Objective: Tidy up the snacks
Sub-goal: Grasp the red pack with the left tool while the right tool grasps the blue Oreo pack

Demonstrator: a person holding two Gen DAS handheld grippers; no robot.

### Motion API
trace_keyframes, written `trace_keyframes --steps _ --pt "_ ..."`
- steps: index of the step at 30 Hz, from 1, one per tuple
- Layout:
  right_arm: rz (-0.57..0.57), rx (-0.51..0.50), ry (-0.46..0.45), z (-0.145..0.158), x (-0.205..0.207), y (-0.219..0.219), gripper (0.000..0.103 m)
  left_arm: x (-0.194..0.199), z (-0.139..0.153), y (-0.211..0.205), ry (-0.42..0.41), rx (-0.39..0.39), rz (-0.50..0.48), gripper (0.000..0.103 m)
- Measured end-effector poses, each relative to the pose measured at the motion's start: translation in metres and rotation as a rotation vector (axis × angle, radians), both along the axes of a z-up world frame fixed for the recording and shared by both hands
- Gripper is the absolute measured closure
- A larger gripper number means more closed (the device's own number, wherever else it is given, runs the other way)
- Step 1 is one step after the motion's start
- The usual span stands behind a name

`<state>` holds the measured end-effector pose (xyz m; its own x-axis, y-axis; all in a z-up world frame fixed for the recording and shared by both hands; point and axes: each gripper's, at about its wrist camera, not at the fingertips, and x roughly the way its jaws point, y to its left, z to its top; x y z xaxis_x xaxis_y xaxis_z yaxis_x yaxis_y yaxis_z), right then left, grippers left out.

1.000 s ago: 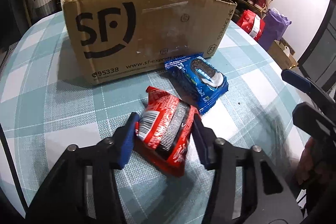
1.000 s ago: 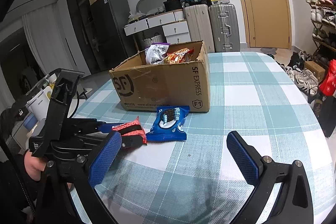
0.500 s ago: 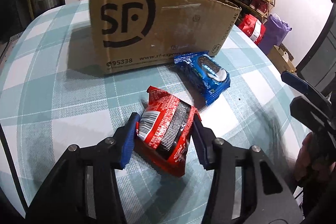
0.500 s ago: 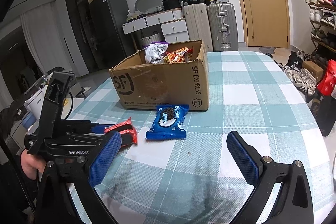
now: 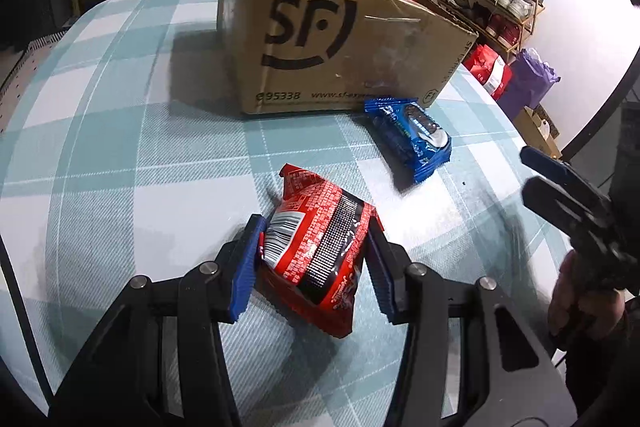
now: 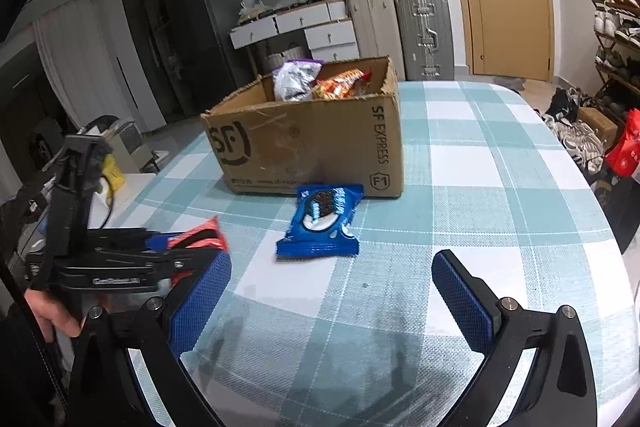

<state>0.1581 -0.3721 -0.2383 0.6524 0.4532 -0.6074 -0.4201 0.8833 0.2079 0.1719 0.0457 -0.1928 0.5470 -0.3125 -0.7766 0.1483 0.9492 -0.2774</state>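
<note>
My left gripper [image 5: 314, 259] is shut on a red snack packet [image 5: 320, 251] and holds it just above the checked tablecloth; the packet shows in the right wrist view [image 6: 200, 237] too. A blue Oreo packet [image 5: 412, 137] lies flat in front of the SF cardboard box [image 5: 340, 47], also seen from the right wrist as the Oreo packet [image 6: 322, 219] and box [image 6: 316, 147]. The box holds several snack bags [image 6: 320, 83]. My right gripper [image 6: 332, 299] is open and empty above the table, short of the Oreo packet.
The table [image 6: 500, 187] has a teal and white checked cloth; its right edge drops to shoes and bags [image 6: 592, 131]. Suitcases [image 6: 424, 31], drawers and a fridge stand behind the table. A shoe rack [image 5: 496, 3] stands behind the box.
My left gripper has lifted with the red packet and swung left, so the box now sits more to the right. The right gripper has barely moved and stays open.
</note>
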Motion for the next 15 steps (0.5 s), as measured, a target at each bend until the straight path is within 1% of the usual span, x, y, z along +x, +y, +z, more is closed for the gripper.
trace_keyframes --steps 5,9,11,15 --pt "-0.005 0.000 0.042 -0.008 0.012 0.001 0.001 -0.009 0.002 0.011 -0.006 -0.008 0.013 0.057" --pt "0.013 -0.033 0.087 -0.018 0.025 0.010 0.001 -0.014 0.002 0.020 0.004 -0.025 0.039 0.057" --pt "0.017 -0.040 0.098 -0.021 0.031 0.013 0.001 -0.019 0.004 0.025 0.007 -0.044 0.052 0.057" --pt "0.020 -0.053 0.114 -0.025 0.045 0.021 0.001 -0.029 0.010 0.031 -0.007 -0.047 0.063 0.057"
